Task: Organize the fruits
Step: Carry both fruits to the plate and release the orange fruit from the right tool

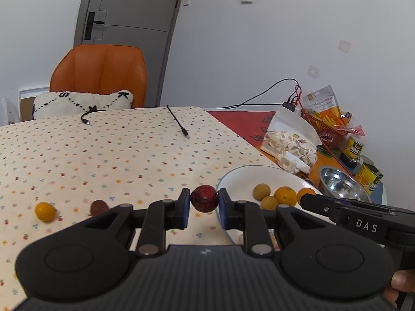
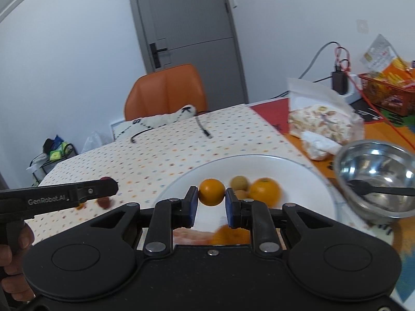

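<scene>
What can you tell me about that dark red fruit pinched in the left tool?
The red fruit is small and roundish, with a dark red, bumpy skin like a lychee or bayberry, and it looks whole. The left tool holds it off the table, its blue pads pressing on both sides. It hangs over the spotted cloth, just beside the rim of the white plate, touching nothing else.

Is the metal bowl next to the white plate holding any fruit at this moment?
No, the right wrist view shows the metal bowl beside the white plate with only a reflection inside, no fruit.
</scene>
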A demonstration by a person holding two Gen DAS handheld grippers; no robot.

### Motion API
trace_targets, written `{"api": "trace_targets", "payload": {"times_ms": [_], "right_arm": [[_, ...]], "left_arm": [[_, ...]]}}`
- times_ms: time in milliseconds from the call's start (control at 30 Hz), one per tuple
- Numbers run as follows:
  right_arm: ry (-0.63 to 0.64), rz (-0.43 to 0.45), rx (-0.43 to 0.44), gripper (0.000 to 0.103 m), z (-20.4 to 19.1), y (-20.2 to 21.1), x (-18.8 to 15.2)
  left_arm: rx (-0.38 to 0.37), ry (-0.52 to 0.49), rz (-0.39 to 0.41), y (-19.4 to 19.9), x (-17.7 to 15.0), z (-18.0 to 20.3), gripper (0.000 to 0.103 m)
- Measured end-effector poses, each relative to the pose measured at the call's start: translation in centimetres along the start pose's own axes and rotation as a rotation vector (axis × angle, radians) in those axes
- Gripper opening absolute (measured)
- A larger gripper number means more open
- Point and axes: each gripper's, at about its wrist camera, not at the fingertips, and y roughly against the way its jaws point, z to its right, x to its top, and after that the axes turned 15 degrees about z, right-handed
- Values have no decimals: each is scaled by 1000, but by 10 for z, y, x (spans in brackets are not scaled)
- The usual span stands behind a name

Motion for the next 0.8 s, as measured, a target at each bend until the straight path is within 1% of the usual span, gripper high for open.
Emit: {"api": "trace_targets", "payload": {"times_ms": [367,600,800], "right_arm": [[-15,4,-73,21,36,8,-1],[-21,2,-102,21,50,9,-2],[-28,-7,-118,21,57,7,-6]], "left_arm": [[-54,-23,-25,-20,-4,26,21],[-84,-34,-45,-33,-8,40,21],[-92,-36,-63,-41,-12,45,21]]}}
